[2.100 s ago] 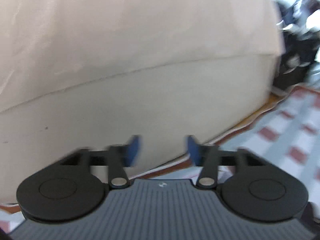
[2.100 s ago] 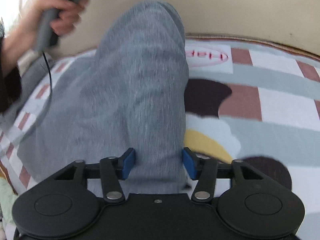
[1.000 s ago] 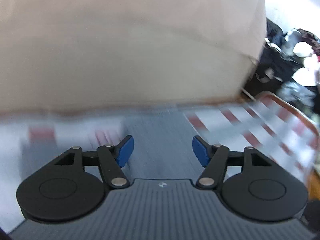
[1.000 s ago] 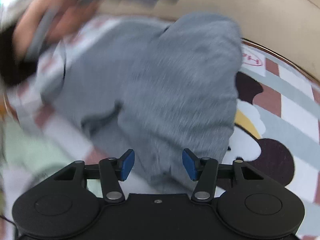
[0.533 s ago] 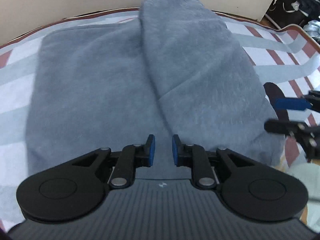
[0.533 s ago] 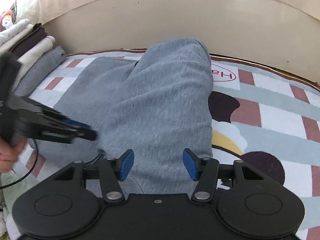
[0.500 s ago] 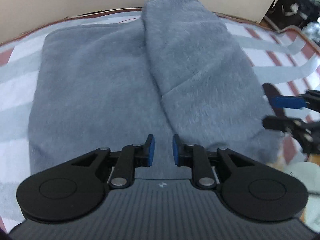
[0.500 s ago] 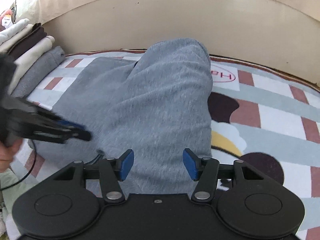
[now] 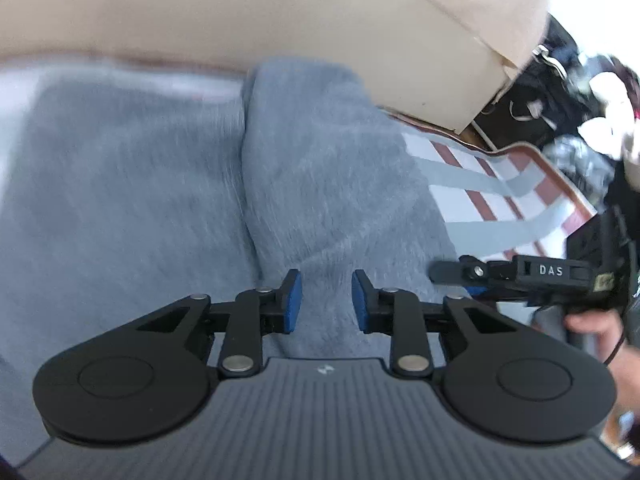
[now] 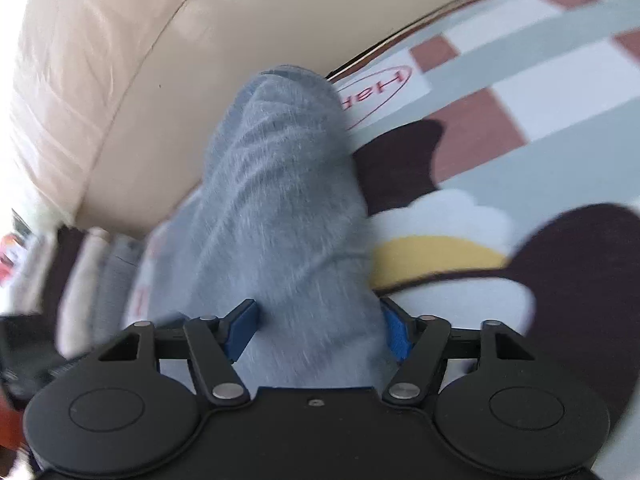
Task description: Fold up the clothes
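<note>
Grey fleece garment [image 9: 328, 184] folded on a patterned blanket [image 10: 520, 128], left claw [image 9: 326, 306] opening, pads apart (empty), right claw [image 10: 318, 326] opening, garment's near end between its pads

Home, living-room or bedroom floor by the look of it. Patterned play mat [image 10: 520, 184] on the floor: brown and grey-blue checks, cartoon print with a yellow patch and a red oval logo. Cream padded furniture [image 9: 280, 12] right behind it, sofa or bed base, can't tell which. Grey fleece garment [image 9: 328, 184] spread on the mat. Stack of folded clothes [image 10: 96, 276] at the left, blurred. Dark clutter of bags and clothing [image 9: 568, 92] piled in the far corner. Domestic, not a lab.
</note>
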